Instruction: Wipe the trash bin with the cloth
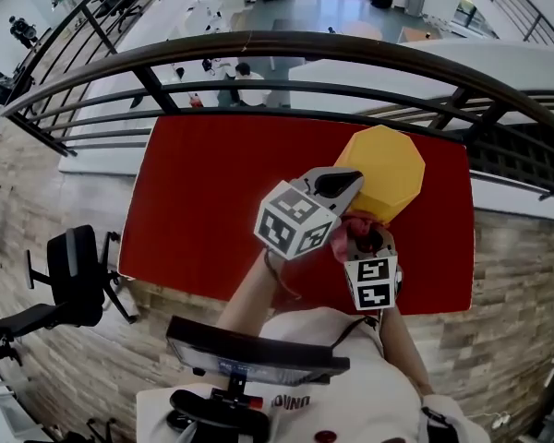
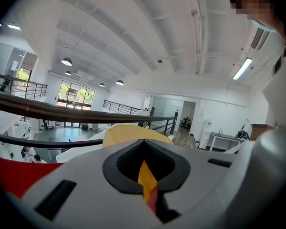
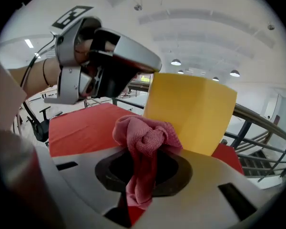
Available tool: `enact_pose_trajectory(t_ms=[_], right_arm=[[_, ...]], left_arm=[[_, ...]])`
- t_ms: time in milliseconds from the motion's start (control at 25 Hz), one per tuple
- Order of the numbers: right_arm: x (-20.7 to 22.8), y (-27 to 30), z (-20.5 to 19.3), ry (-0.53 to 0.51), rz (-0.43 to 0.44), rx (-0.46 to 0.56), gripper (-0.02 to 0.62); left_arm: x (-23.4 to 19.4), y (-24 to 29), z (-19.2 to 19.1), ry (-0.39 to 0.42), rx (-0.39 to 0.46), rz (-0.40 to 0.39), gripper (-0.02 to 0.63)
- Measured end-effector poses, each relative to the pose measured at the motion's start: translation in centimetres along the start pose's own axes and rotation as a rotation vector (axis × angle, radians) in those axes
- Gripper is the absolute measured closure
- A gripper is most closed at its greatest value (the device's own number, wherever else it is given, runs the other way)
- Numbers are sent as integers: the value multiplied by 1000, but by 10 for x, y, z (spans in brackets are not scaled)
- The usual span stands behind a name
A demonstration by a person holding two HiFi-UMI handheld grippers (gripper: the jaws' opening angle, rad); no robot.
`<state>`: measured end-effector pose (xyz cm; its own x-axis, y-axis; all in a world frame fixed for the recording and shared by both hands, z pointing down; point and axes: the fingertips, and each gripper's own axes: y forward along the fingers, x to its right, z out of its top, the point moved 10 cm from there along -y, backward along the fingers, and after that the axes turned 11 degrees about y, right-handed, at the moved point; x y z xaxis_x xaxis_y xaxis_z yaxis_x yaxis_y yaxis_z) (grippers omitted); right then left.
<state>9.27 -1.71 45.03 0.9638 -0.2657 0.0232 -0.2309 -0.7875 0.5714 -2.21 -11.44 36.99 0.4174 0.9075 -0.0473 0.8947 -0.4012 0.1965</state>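
A yellow eight-sided trash bin (image 1: 385, 167) stands on the red table (image 1: 203, 201) at its back right, its flat face up. My left gripper (image 1: 342, 183) is shut, with its tips against the bin's upper left edge and nothing between the jaws. In the left gripper view the bin (image 2: 128, 131) rises just beyond the closed left gripper (image 2: 146, 178). My right gripper (image 1: 362, 240) is just in front of the bin, shut on a bunched pink cloth (image 1: 355, 228). In the right gripper view the cloth (image 3: 145, 136) sits close to the bin's wall (image 3: 193, 109), and the left gripper (image 3: 133, 67) hovers at the bin's top left corner.
A dark metal railing (image 1: 258, 42) curves behind the table, with an open atrium floor far below it. A black office chair (image 1: 74, 275) stands left of the table. A dark flat device (image 1: 249, 351) sits close to the person's body at the bottom.
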Motion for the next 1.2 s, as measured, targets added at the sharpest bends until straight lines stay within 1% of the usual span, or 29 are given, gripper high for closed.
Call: enact_pose_trajectory(t_ms=[240,480,640,760,800,880,960,1040,1120,1200], right_arm=[[-3,24,-26,-53,9,-101,531],[-6,50,-59,-66,16,-196,531],[-5,63,-80,-92,14,-268,531],[-2,64,-82,-71,22,-296,531],[-1,59,-77,-55,31,-283,531],[0,40,-56,-23,57,-226,531],[-2,16,-26,7,95,-141,531],[-7,-6,8,5,120,-42,531],[-13,-22,39,-24,109,46,531],[-16,-30,61,-32,78,115,531]], left_arm=[[2,0,-2,-6,11,17,611],[1,0,-3,-23,19,19,611],[5,0,-2,8,6,29,610],[4,0,-2,29,4,27,611],[3,0,-2,27,5,28,611],[-3,-3,-2,16,17,51,610],[-13,-8,1,8,29,80,611],[-21,-11,5,19,23,93,611],[-28,-10,6,39,6,93,611],[-31,-7,6,46,-6,88,611]])
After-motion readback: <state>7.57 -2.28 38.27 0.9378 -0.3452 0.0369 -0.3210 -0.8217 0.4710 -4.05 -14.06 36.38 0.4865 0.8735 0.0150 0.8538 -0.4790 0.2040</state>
